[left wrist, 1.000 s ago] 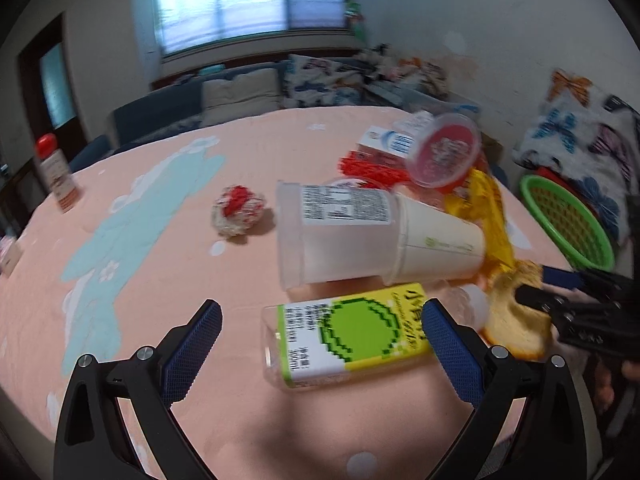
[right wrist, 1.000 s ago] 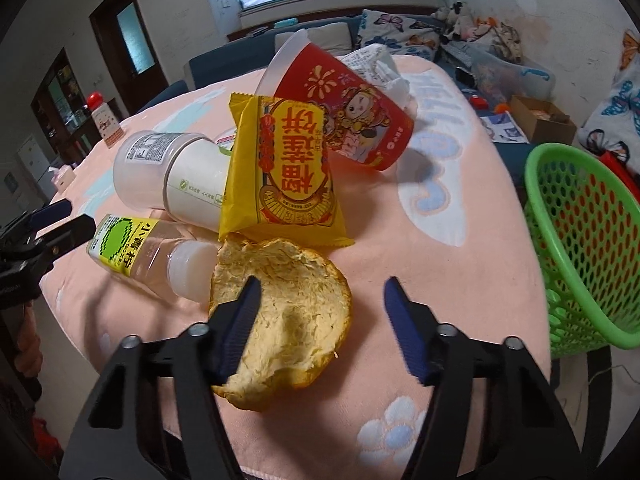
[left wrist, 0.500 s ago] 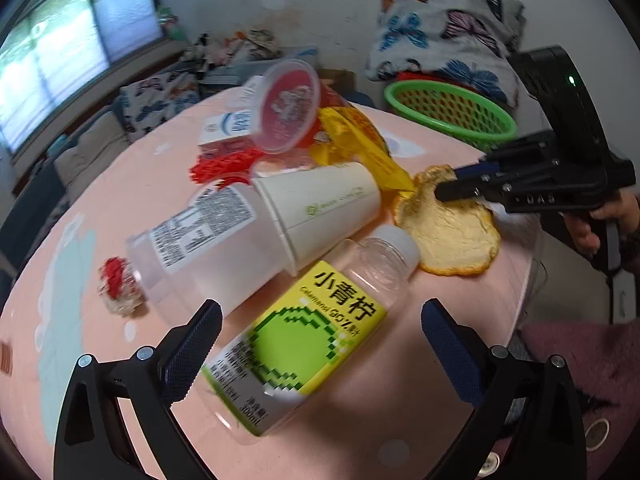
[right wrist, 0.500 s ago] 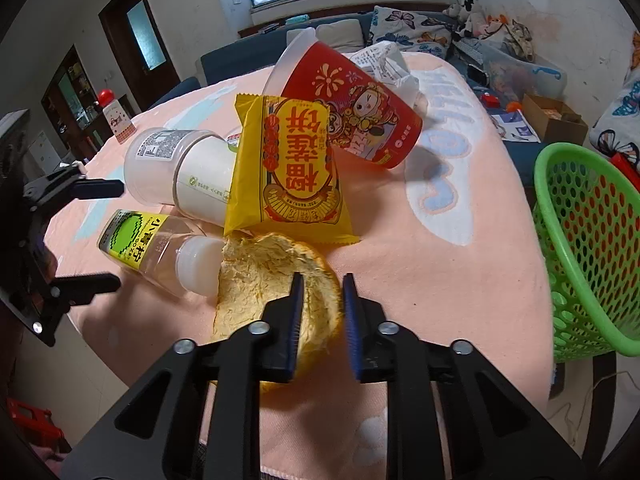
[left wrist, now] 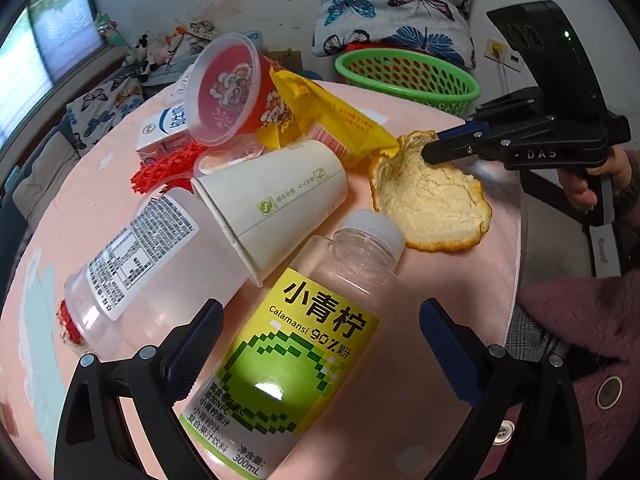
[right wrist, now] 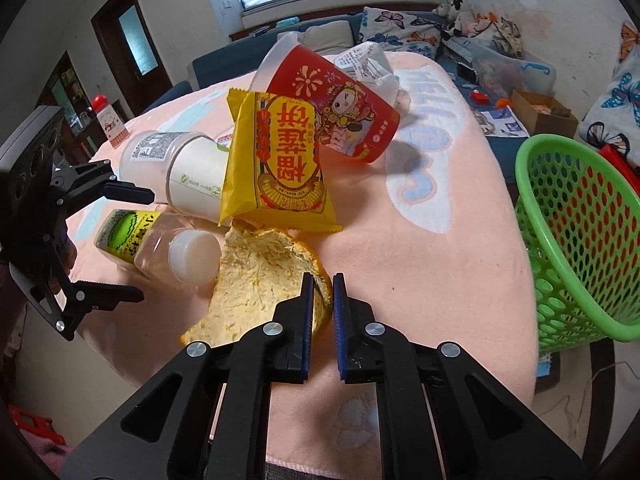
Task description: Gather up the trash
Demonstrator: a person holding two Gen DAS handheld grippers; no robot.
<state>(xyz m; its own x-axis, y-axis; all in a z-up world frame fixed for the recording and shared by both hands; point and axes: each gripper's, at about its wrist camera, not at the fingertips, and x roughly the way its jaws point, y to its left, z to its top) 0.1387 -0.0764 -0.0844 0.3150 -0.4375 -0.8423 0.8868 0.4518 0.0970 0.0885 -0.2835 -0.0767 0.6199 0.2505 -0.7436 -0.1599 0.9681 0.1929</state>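
Trash lies on a pink-clothed round table (right wrist: 440,248). My right gripper (right wrist: 321,284) is shut on the edge of an orange peel (right wrist: 256,284), which also shows in the left wrist view (left wrist: 432,200). My left gripper (left wrist: 320,328) is open, its jaws on either side of an empty clear bottle with a yellow-green label (left wrist: 292,360), not touching it. The bottle also shows in the right wrist view (right wrist: 160,240). A white paper cup (left wrist: 272,196) nested in a clear plastic cup (left wrist: 152,248), a yellow snack bag (right wrist: 276,164) and a red cup (right wrist: 340,112) lie behind.
A green plastic basket (right wrist: 580,240) stands off the table's right side, also in the left wrist view (left wrist: 408,76). A small milk carton (left wrist: 164,132), red mesh (left wrist: 160,168) and crumpled paper (right wrist: 372,64) lie farther back. A red-capped bottle (right wrist: 108,124) stands far left.
My right gripper closed on the orange peel. My left gripper swung around and moved closer over the labelled bottle, staying open.
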